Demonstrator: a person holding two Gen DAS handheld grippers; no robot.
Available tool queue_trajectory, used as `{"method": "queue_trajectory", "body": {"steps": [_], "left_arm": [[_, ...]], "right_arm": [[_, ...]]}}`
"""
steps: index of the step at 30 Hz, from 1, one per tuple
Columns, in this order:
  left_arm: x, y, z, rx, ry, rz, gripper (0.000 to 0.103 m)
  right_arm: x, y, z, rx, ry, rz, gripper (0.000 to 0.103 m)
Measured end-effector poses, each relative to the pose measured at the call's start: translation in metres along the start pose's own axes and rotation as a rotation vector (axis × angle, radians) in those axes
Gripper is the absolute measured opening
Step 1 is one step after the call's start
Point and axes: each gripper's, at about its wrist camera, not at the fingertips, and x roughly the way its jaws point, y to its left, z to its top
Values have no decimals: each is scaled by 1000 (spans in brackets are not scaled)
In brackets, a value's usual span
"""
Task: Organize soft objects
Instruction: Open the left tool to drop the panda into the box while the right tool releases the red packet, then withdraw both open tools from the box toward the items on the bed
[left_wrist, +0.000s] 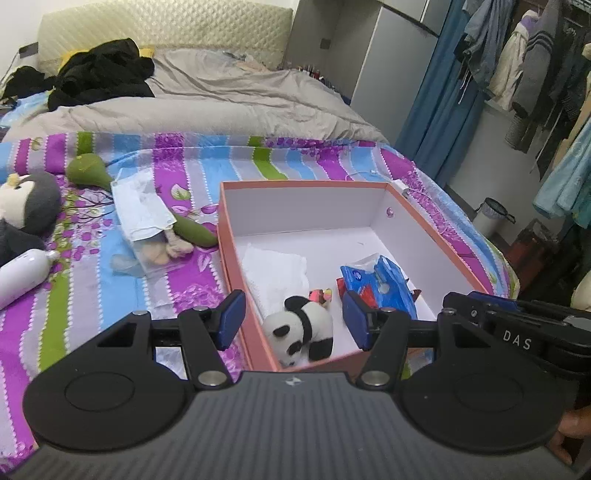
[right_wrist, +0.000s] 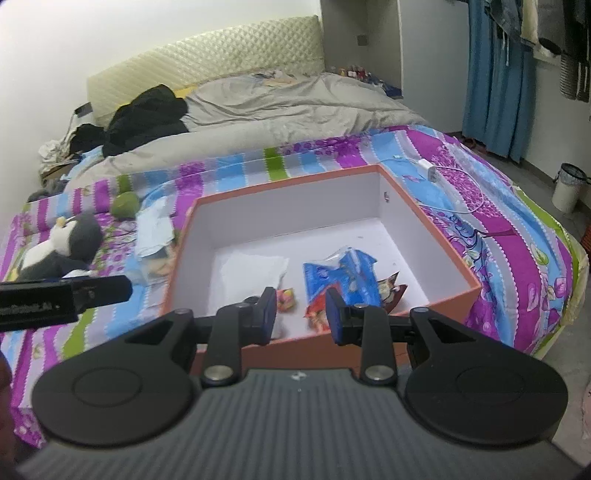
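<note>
An orange box (left_wrist: 303, 183) with a white inside stands on the striped bedspread. In it lie a small panda plush (left_wrist: 316, 326), a folded white cloth (left_wrist: 277, 275), a blue packet (left_wrist: 380, 284) and a small pink and yellow toy (left_wrist: 320, 295). My left gripper (left_wrist: 293, 321) hovers open over the box's near left corner. The panda shows between its fingers but lies low on the box floor, untouched. My right gripper (right_wrist: 301, 315) is open, narrower, above the box's (right_wrist: 288, 182) near wall and holds nothing. The blue packet (right_wrist: 343, 277) and white cloth (right_wrist: 255, 271) lie beyond it.
Left of the box lie a grey penguin plush (left_wrist: 29, 206), a green plush (left_wrist: 88, 170), a clear bag of soft items (left_wrist: 144, 218) and a white bottle (left_wrist: 22, 277). A charger with cable (right_wrist: 430, 171) lies right of the box. Black clothes (left_wrist: 103, 74) and a grey duvet cover the far bed.
</note>
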Motion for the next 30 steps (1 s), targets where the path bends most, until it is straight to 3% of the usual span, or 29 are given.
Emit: {"method": "queue_trajectory", "body": {"steps": [13, 18, 22, 25, 30], "left_arm": [[-91, 31, -53, -21, -71, 39, 65], [-116, 48, -74, -40, -88, 63, 65], [-133, 59, -88, -53, -95, 84, 65], [-145, 65, -99, -62, -103, 99, 66], [-156, 74, -112, -83, -118, 131, 70]], "right_arm": [[-63, 54, -51, -31, -37, 95, 32], [-78, 73, -69, -48, -50, 138, 32], [-89, 92, -81, -106, -79, 124, 32], [-92, 98, -84, -100, -76, 168, 32], [-94, 112, -91, -127, -81, 195, 32]]}}
